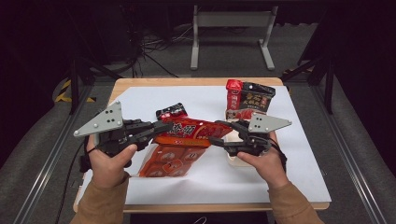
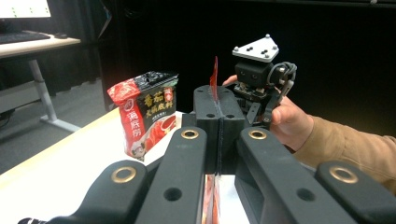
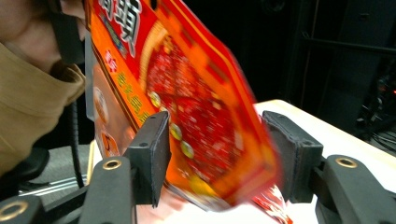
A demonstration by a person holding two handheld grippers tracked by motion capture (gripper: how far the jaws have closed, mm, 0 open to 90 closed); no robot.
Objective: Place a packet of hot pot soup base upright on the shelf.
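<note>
left claw [image 1: 164, 127]: clenched on red sauce packet [image 1: 196, 131] | right claw [image 1: 215, 132]: released, jaws spread around packet's end

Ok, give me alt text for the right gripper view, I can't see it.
The right gripper has open jaws on either side of a red-orange snack packet, pads apart from it. A tan sleeve shows at left.

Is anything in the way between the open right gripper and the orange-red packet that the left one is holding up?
Nothing visible: the orange-red packet already sits between the right gripper's open jaws, while the left gripper is shut on its other edge.
</note>
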